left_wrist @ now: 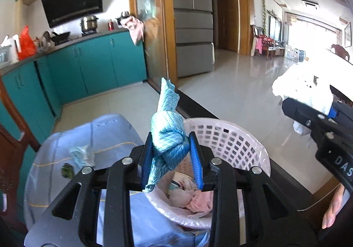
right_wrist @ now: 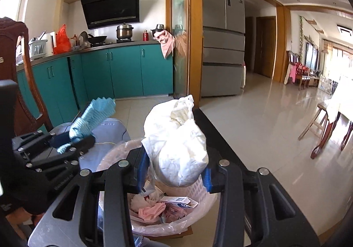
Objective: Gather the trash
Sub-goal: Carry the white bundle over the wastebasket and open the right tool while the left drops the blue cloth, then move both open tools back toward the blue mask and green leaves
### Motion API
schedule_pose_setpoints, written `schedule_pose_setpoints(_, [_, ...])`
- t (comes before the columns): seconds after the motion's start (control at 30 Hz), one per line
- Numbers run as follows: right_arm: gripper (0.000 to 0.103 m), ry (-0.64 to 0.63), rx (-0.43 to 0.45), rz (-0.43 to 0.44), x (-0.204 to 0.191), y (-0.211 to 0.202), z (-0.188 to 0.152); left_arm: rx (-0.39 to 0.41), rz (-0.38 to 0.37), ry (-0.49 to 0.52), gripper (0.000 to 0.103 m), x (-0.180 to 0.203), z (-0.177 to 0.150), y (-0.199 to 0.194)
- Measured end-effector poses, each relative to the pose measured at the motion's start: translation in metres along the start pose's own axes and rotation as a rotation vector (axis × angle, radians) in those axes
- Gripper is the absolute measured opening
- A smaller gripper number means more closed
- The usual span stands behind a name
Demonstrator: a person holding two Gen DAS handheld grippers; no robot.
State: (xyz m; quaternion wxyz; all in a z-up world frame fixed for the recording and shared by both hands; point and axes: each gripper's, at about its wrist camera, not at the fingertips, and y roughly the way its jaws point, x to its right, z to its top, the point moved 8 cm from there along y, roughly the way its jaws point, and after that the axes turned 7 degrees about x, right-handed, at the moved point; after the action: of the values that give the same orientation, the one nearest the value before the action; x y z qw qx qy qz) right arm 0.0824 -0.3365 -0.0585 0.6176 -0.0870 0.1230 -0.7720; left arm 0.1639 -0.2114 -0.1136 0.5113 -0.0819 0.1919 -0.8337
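Blue-padded fingers of the left gripper are clamped on a crumpled blue cloth, which is pinched between the two pads and sticks up above them in a twisted tail, with a loose end hanging below the jaws. Just right of and below those jaws sits a pink wastebasket with a mesh wall and a clear plastic liner; pink and white scraps lie inside it. To the left of the jaws, a pale blue cushion cover carries a small crumpled blue-white wad and a dark green scrap.

From the right wrist view, the right gripper is pinched around a big crumpled white paper bundle, held between its blue pads directly over the wastebasket. Below the jaws, inside the basket, lie a pink crumpled piece, white tissue and a small white-and-blue carton. The left gripper shows to the left of these jaws, with the blue cloth in its grip. Beyond the jaws stand teal kitchen cabinets and a grey refrigerator.
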Motion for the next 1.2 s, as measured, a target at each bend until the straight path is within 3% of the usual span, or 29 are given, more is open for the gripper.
schedule_pose_setpoints(0.2, [0.040,0.002,-0.029,-0.001,0.000,0.017,-0.006,-0.052,-0.051,-0.022,0.033,0.003,-0.011,0.033])
schedule_pose_setpoints(0.33, [0.040,0.001,-0.049,0.000,-0.002,0.029,-0.009,-0.071,-0.056,-0.030,0.042,0.005,-0.015,0.047])
schedule_pose_setpoints(0.4, [0.040,0.001,-0.057,0.000,-0.003,0.034,-0.010,-0.068,-0.055,-0.041,0.066,0.000,-0.016,0.050])
schedule_pose_setpoints(0.47, [0.040,0.002,-0.067,-0.004,-0.003,0.040,-0.012,-0.049,-0.033,-0.052,0.083,-0.005,-0.013,0.049])
schedule_pose_setpoints(0.67, [0.051,0.007,-0.091,-0.009,-0.007,0.053,-0.015,-0.050,0.092,-0.100,0.088,-0.056,-0.008,0.054])
schedule_pose_setpoints(0.73, [0.065,0.006,-0.092,-0.015,-0.009,0.057,-0.016,-0.058,0.128,-0.138,0.089,-0.080,-0.009,0.055])
schedule_pose_setpoints(0.83, [0.072,0.011,-0.092,-0.017,-0.014,0.063,-0.015,-0.071,0.189,-0.172,0.089,-0.112,-0.011,0.056])
schedule_pose_setpoints(1.0, [0.074,0.004,-0.104,0.008,-0.029,0.074,-0.014,-0.080,0.302,-0.132,0.089,-0.169,-0.019,0.049])
schedule_pose_setpoints(1.1, [0.074,0.004,-0.129,0.075,-0.054,0.086,-0.017,-0.093,0.460,-0.161,0.089,-0.238,-0.028,0.043])
schedule_pose_setpoints(1.2, [0.074,-0.004,-0.183,0.200,-0.110,0.108,-0.023,-0.122,0.524,-0.266,0.089,-0.292,-0.045,0.042])
